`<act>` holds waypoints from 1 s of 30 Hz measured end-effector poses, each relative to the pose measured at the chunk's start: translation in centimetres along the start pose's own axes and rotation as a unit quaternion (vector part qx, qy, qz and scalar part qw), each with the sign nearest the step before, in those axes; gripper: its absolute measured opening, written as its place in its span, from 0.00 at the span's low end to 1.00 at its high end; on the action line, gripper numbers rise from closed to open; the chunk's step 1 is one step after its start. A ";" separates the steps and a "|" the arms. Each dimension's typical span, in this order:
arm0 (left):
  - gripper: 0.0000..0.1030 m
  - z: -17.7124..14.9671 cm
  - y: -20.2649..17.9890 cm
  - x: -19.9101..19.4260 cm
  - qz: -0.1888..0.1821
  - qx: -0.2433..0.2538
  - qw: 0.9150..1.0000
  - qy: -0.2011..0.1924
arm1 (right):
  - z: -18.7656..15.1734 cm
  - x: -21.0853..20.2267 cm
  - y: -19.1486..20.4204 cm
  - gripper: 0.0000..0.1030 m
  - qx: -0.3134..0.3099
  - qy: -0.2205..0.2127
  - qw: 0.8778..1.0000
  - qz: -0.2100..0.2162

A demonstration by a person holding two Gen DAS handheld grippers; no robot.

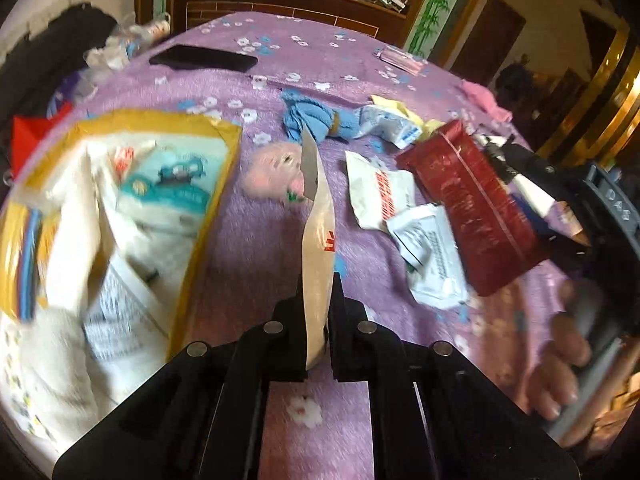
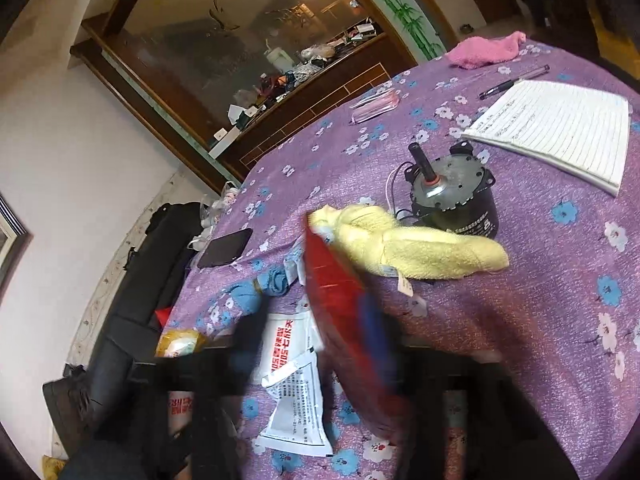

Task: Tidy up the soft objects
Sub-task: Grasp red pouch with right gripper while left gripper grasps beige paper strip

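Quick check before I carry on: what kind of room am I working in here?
Most likely a lived-in home, perhaps a dining or living room. A table under a purple floral tablecloth holds household odds and ends, a cluttered dark wooden sideboard stands behind it, and a large wood-framed mirror hangs above.

The purple flowered tablecloth [image 2: 520, 320] is matt woven cloth. On it, beside a dull grey metal motor [image 2: 452, 200], lies a fluffy yellow towel [image 2: 420, 252]. Near the motor, a glossy red foil packet [image 1: 472, 208] and lined paper notepad [image 2: 560, 132].
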State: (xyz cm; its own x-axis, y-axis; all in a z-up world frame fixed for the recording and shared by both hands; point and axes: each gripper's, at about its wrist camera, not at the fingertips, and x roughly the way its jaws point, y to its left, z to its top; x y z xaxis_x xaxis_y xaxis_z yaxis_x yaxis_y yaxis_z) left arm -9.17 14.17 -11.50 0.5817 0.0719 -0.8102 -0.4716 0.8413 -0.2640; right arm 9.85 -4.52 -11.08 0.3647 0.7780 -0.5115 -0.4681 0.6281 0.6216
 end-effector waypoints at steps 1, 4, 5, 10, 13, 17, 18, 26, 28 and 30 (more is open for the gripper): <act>0.06 -0.4 0.0 0.0 -0.013 -0.007 1.000 0.006 | -0.1 0.3 -0.1 0.73 0.001 0.010 1.000 -0.009; 0.06 -1.0 -0.2 0.0 -0.046 -0.020 0.999 0.021 | -0.4 2.3 -1.0 0.73 0.008 0.057 0.997 -0.044; 0.06 -1.2 -0.3 -0.1 -0.054 -0.021 0.998 0.023 | -0.6 2.7 -1.5 0.70 0.018 0.066 0.996 -0.050; 0.06 -1.7 -0.5 -1.4 -0.082 -0.026 0.996 0.015 | -1.1 3.6 -0.8 0.47 -0.030 0.082 0.989 -0.118; 0.06 -1.7 -0.1 -1.9 -0.089 -0.032 0.995 0.013 | -1.7 4.0 0.9 0.50 -0.084 0.085 0.982 -0.143; 0.06 -1.8 0.6 -2.7 -0.098 -0.040 0.994 0.006 | -2.0 4.1 1.0 0.58 -0.089 0.091 0.982 -0.139; 0.06 -1.7 0.7 -2.9 -0.103 -0.042 0.994 0.003 | -2.0 4.0 0.9 0.59 -0.087 0.092 0.983 -0.136; 0.06 -1.3 2.9 -5.4 -0.124 -0.071 0.989 -0.023 | -2.6 2.8 3.1 0.14 -0.135 0.052 0.976 -0.163; 0.06 -1.2 3.8 -6.2 -0.125 -0.080 0.988 -0.032 | -2.6 2.0 3.7 0.12 -0.145 0.029 0.976 -0.158; 0.06 -1.0 4.8 -7.1 -0.123 -0.091 0.987 -0.045 | -2.4 0.7 4.2 0.11 -0.144 -0.005 0.980 -0.136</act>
State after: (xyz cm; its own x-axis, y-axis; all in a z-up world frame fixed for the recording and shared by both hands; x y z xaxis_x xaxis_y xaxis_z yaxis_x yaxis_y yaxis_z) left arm -16.27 17.19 -7.53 0.7461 -0.0678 -0.6624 -0.4156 0.7298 -0.5428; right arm 6.24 -1.40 -10.26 0.5143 0.5839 -0.6281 -0.5608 0.7831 0.2688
